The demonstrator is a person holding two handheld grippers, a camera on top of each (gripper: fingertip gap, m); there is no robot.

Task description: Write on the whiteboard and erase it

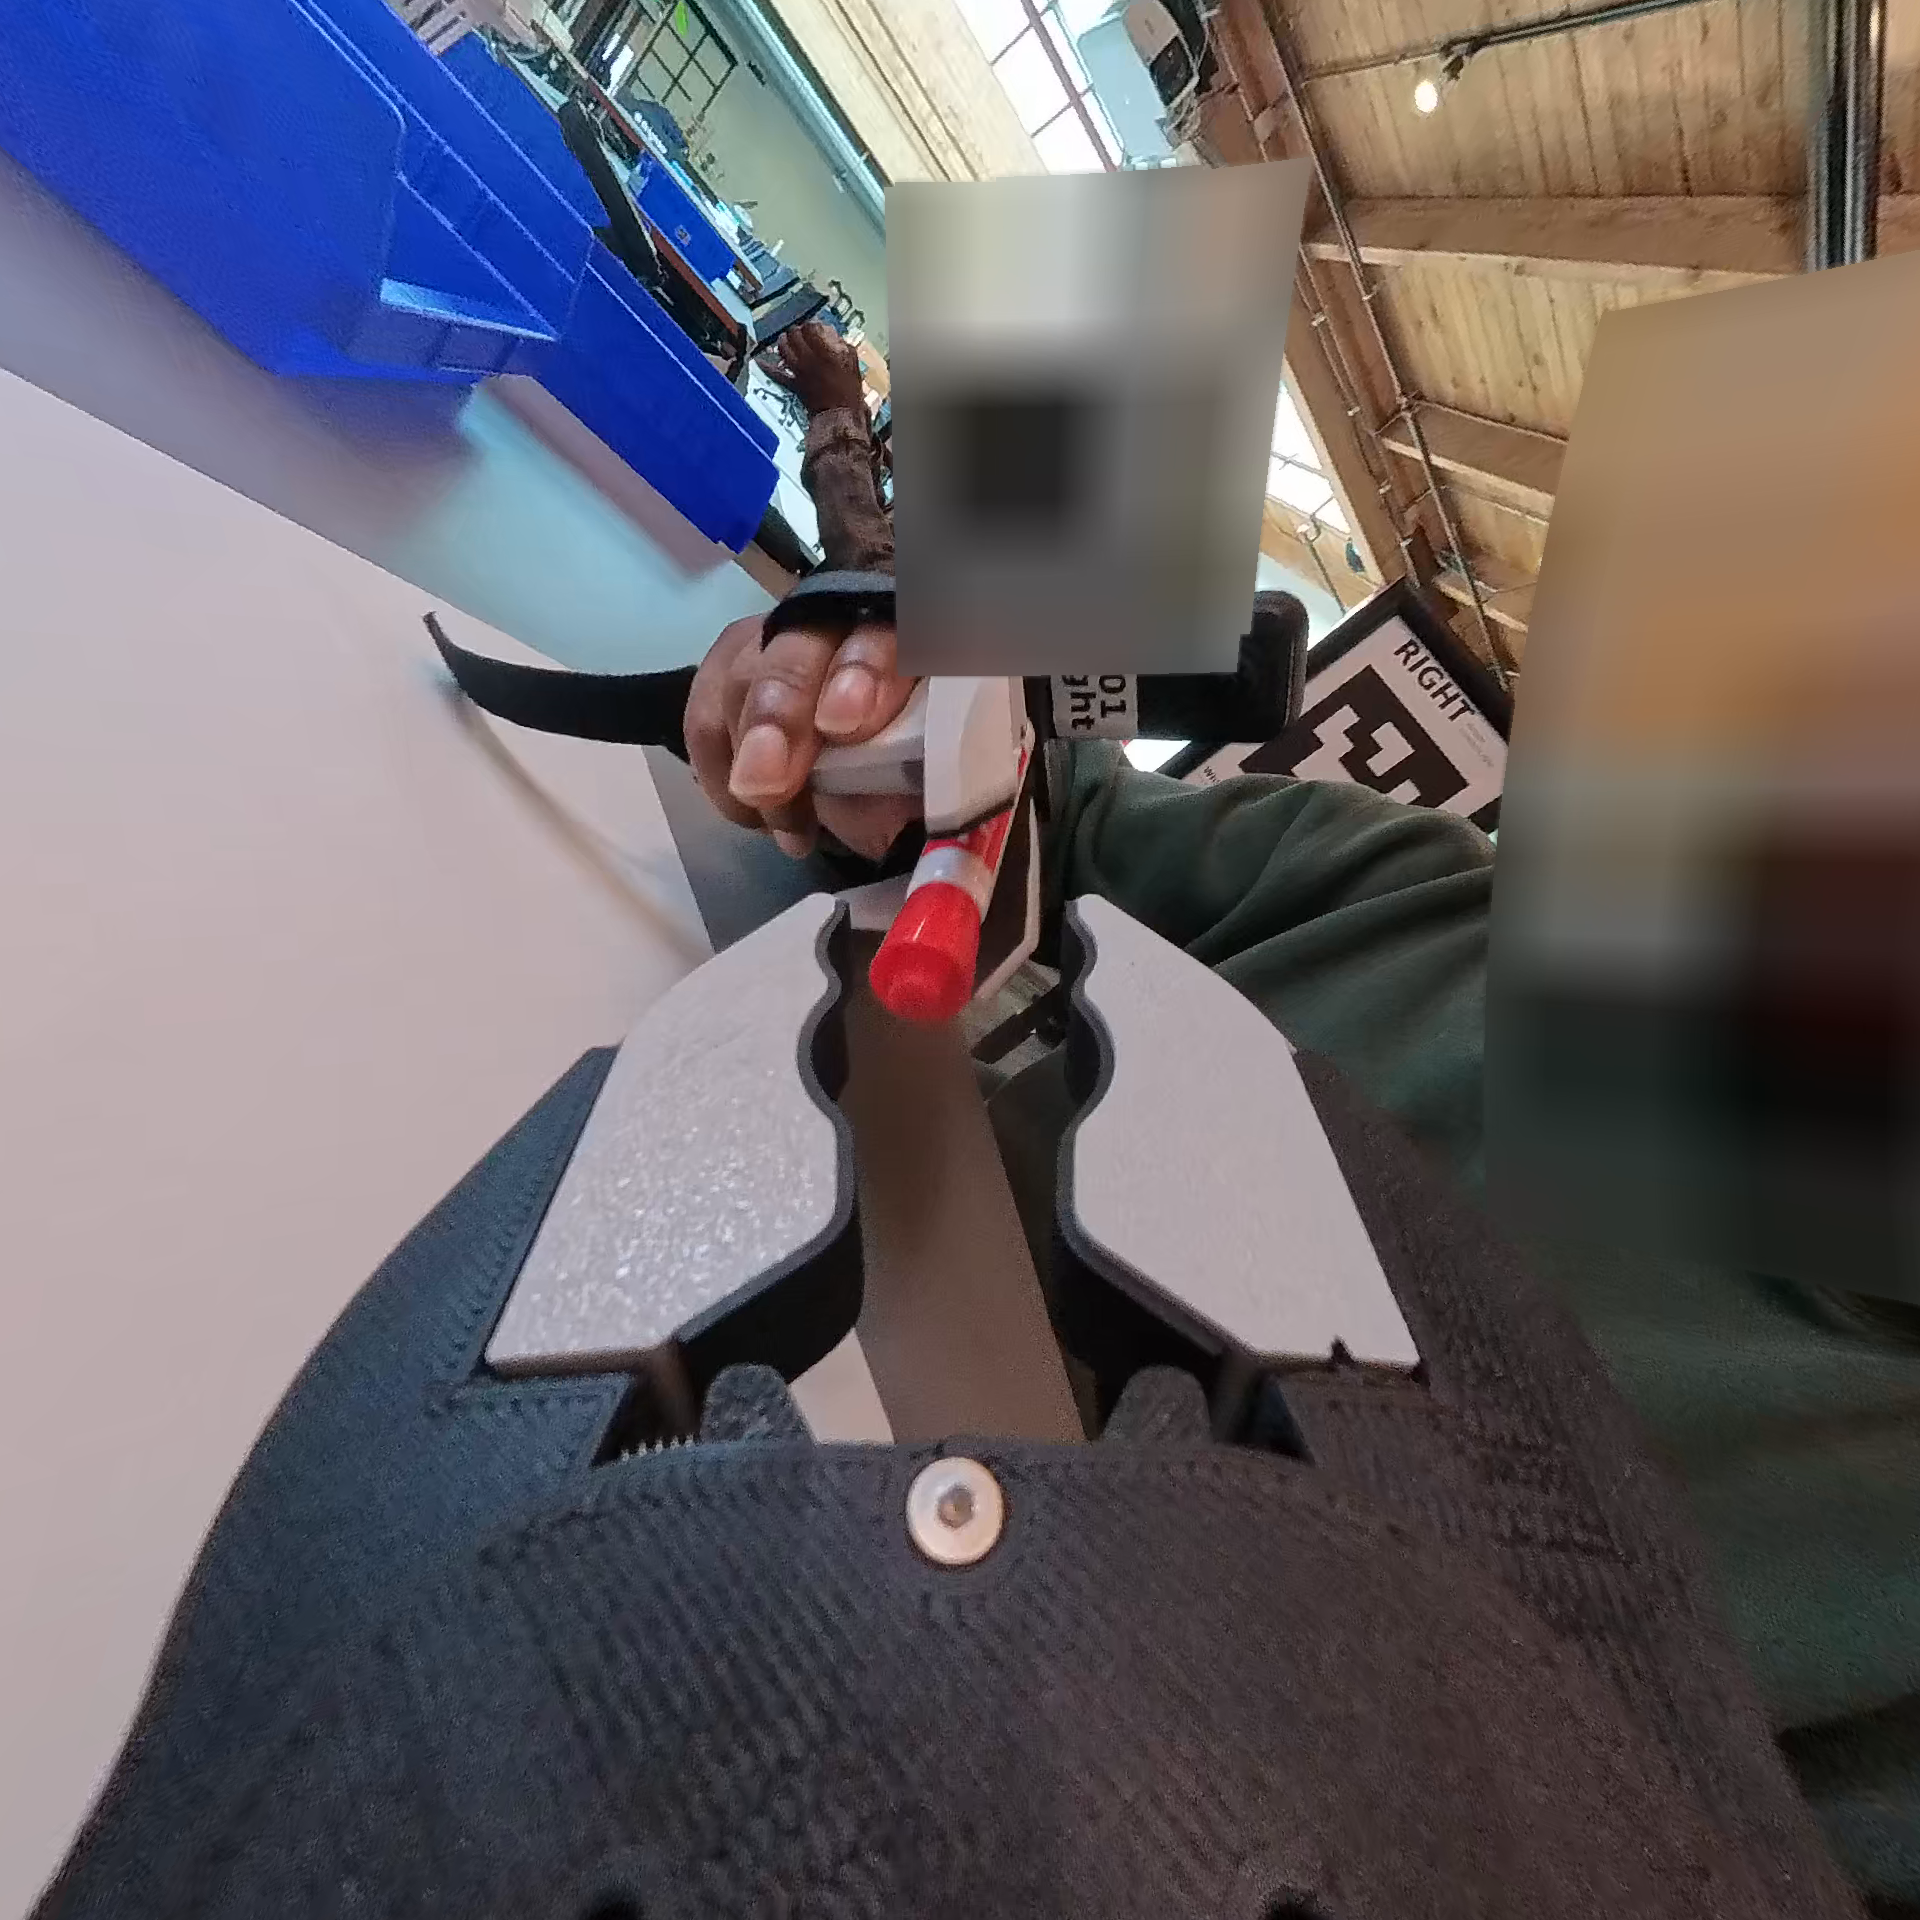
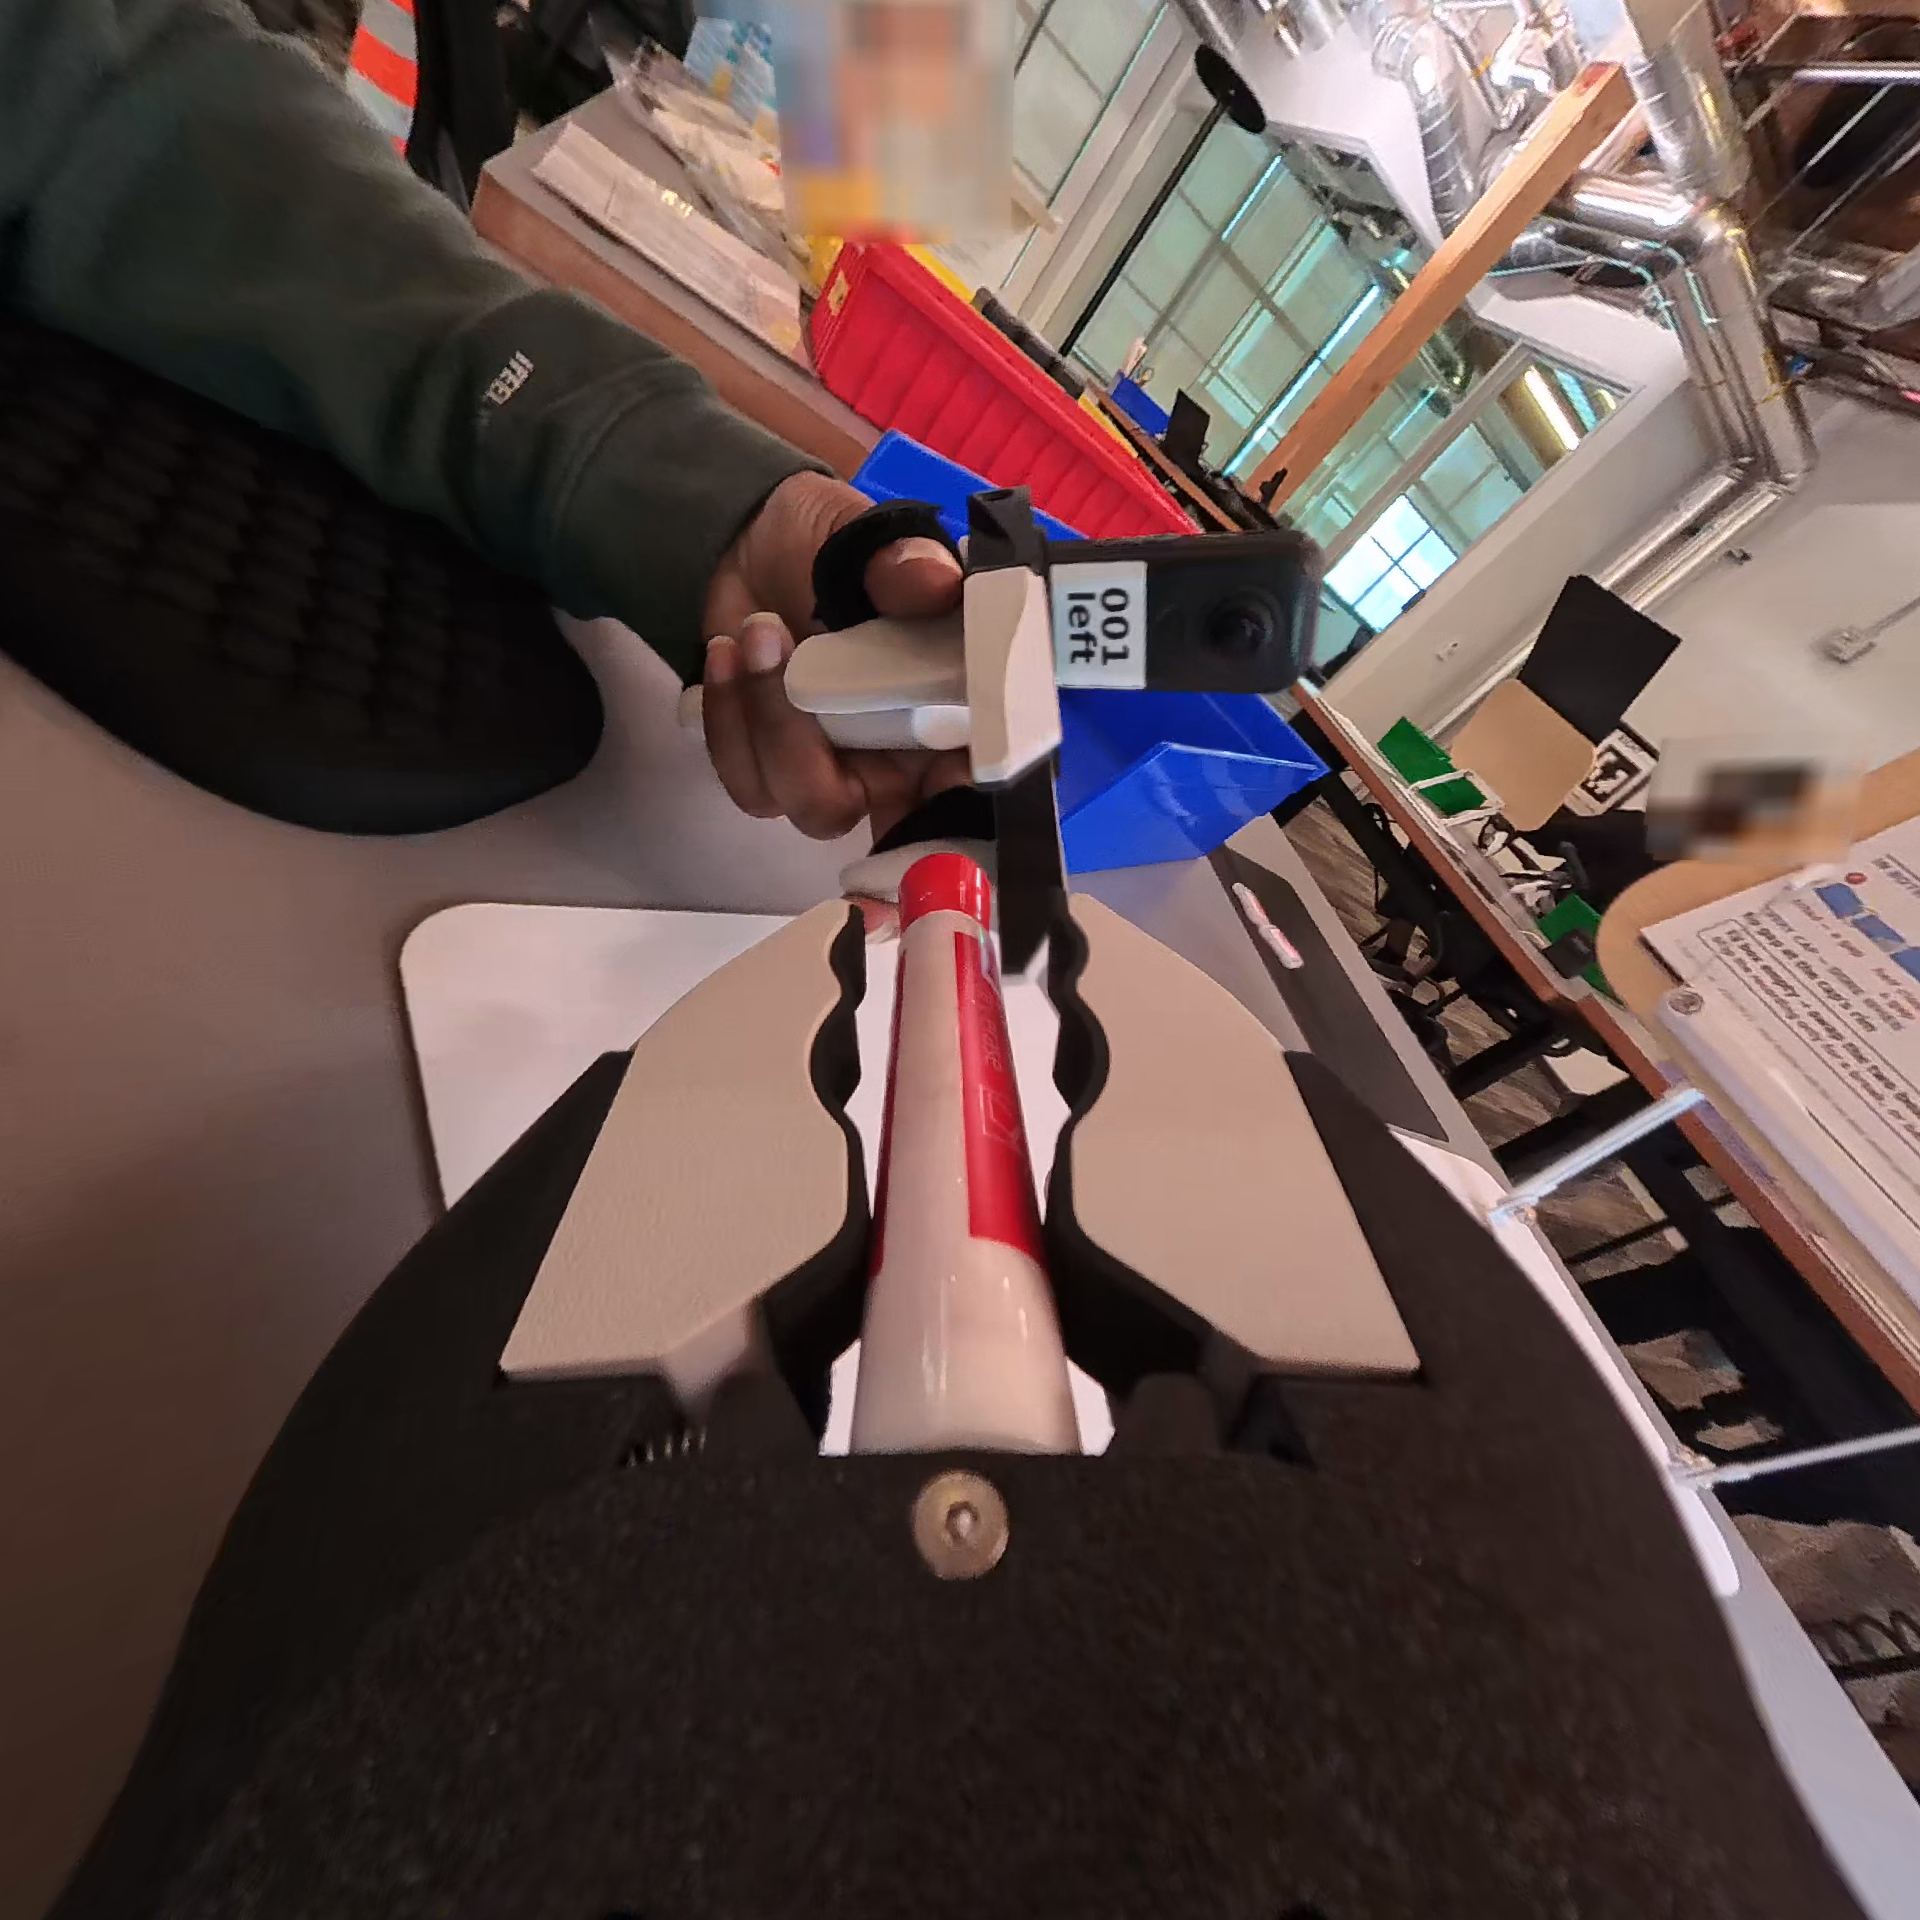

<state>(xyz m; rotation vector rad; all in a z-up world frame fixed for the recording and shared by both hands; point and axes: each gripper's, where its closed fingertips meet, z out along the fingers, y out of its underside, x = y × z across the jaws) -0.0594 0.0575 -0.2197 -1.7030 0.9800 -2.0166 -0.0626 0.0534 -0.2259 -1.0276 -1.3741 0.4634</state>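
Left gripper [image 1: 956, 961], right gripper [image 2: 956, 961]: textured black printed bodies, pale grey finger plates, wavy black inner edges, central silver screw [image 1: 955, 1509]. Black finger straps. Dark green sleeve [image 2: 416, 343].

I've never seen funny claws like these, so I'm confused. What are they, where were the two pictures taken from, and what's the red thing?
They are two-finger grabbers that a person holds, one in each hand. Each has a camera that looks along its fingers, so each picture comes from one grabber.

One picture is from the left gripper. It is open and holds nothing. The other is from the right gripper, which squeezes a marker. The marker's red cap is on and points at the other grabber.

Below them a white whiteboard lies on a grey table. A blue bin sits further back.
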